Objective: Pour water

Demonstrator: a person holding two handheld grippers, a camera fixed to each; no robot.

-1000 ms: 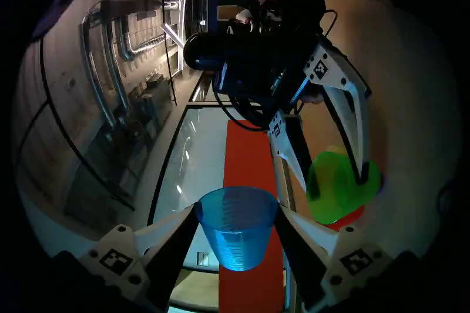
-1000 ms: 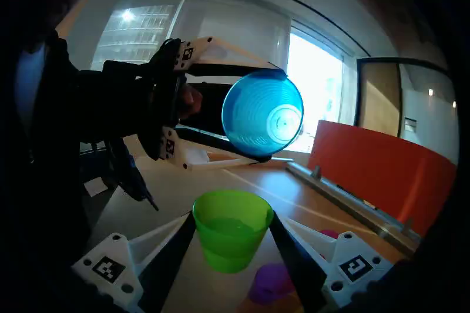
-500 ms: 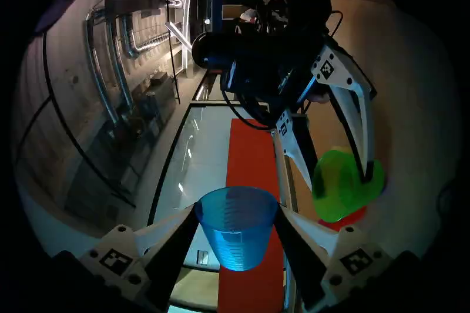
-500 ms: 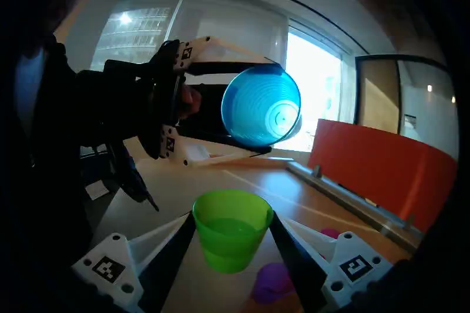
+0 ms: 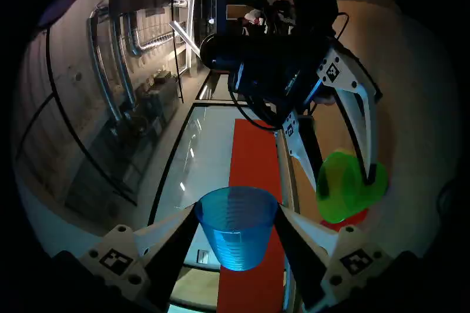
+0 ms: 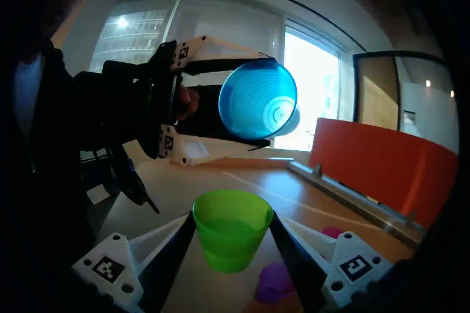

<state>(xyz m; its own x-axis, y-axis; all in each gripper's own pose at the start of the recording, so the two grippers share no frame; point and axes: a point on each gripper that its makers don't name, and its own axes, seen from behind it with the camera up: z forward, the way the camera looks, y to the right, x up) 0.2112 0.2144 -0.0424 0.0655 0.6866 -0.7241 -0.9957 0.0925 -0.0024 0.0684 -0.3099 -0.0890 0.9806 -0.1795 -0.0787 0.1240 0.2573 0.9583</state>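
My left gripper [image 5: 236, 228] is shut on a clear blue cup [image 5: 236, 232]. In the right gripper view that blue cup [image 6: 257, 107] lies on its side, mouth towards the camera, held above and beyond the green cup, and looks empty. My right gripper [image 6: 232, 232] is shut on a green cup [image 6: 232, 235] that stands upright with water in its lower half. The left gripper view shows the green cup [image 5: 348, 187] at the right, between the right gripper's white fingers [image 5: 368, 131].
A wooden table [image 6: 176, 195] lies below, with an orange partition [image 6: 382, 169] along its far side. A purple cup [image 6: 271, 282] and a pink object [image 6: 332, 232] sit on the table near the green cup. A dark sleeve [image 6: 111, 113] holds the left gripper.
The blue cup has tipped a little more towards the camera and shifted slightly left and up in the right gripper view. The green cup has stayed upright.
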